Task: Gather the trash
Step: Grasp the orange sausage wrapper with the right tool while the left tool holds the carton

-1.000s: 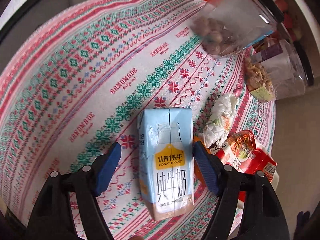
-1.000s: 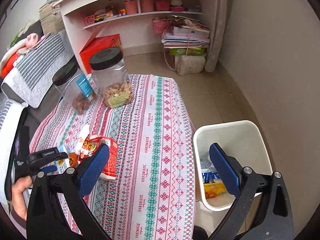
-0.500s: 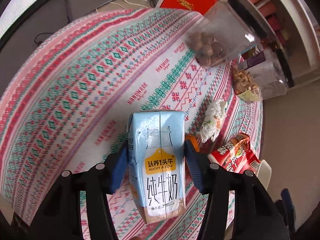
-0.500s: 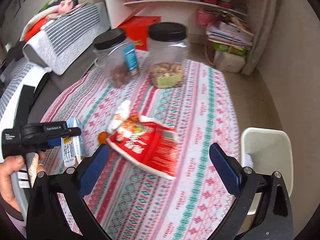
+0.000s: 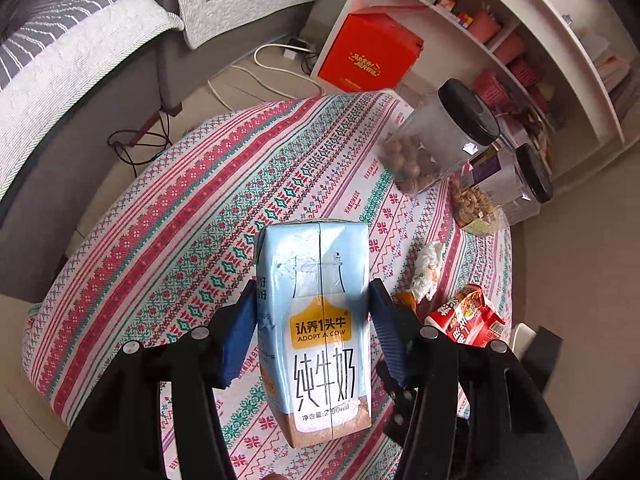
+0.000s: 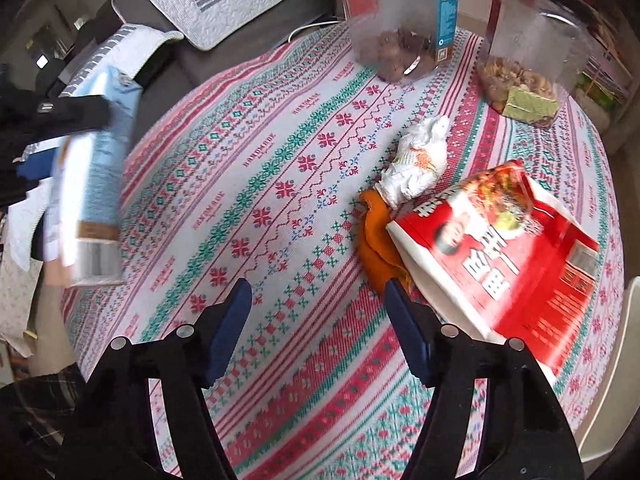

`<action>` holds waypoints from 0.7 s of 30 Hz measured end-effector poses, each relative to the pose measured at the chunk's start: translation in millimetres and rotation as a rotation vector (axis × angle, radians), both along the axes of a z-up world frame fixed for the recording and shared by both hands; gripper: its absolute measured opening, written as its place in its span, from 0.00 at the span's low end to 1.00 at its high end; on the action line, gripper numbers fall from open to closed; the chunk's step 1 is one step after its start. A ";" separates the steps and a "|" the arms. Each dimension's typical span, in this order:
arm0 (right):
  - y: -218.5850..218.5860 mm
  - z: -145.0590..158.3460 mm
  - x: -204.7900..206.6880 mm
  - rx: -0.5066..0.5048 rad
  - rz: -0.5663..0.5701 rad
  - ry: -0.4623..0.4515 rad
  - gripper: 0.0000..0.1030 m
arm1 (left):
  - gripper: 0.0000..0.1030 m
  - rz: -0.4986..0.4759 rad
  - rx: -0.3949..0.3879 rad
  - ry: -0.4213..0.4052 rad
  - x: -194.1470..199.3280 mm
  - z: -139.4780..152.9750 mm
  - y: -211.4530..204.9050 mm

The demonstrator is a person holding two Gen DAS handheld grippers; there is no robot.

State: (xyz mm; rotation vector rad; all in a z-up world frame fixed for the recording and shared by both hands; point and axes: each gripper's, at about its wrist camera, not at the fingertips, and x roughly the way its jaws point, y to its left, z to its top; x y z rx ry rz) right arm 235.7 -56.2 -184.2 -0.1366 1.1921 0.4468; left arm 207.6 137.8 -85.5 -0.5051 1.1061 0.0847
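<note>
My left gripper (image 5: 312,324) is shut on a light-blue milk carton (image 5: 316,320) and holds it up above the patterned tablecloth (image 5: 200,216). The carton also shows, blurred, at the left of the right wrist view (image 6: 90,184). My right gripper (image 6: 318,312) is open and empty, low over the cloth, just left of a red snack bag (image 6: 508,256). An orange peel (image 6: 376,240) and a crumpled white wrapper (image 6: 420,160) lie beside the bag. The bag (image 5: 466,316) and wrapper (image 5: 428,272) also show in the left wrist view.
Two clear jars with black lids, one of nuts (image 5: 436,140) and one of snacks (image 5: 500,192), stand at the table's far side. A white bin's rim (image 6: 624,360) shows past the table's right edge. A sofa (image 5: 80,60), a red box (image 5: 368,56) and shelves stand beyond.
My left gripper closed on the milk carton and lifted it off the table. My right gripper swung from the bin toward the table, dropped low near the red bag and narrowed.
</note>
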 end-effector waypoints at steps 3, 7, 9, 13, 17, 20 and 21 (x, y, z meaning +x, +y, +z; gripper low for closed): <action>-1.3 -10.9 9.8 -0.026 -0.009 -0.013 0.65 | 0.53 -0.006 -0.012 0.014 0.1 -5.1 4.2; -19.1 -18.3 24.7 -0.017 -0.063 -0.012 0.64 | 0.53 -0.004 -0.025 0.031 -0.5 -10.1 10.9; -26.1 -19.8 30.7 -0.017 -0.085 -0.013 0.64 | 0.53 -0.002 -0.035 0.034 -0.6 -10.8 13.7; -23.1 -24.3 34.6 -0.071 -0.082 -0.047 0.65 | 0.53 0.002 -0.022 0.036 0.0 -12.5 17.2; -10.7 -28.6 33.7 -0.123 -0.061 -0.097 0.62 | 0.53 0.009 -0.019 0.050 -1.1 -17.1 21.0; -5.5 -26.8 32.4 -0.127 -0.045 -0.114 0.39 | 0.53 0.013 -0.013 0.051 -2.1 -17.5 23.2; -4.6 -26.0 32.8 -0.123 -0.041 -0.110 0.24 | 0.53 0.016 -0.011 0.050 -2.4 -17.1 24.0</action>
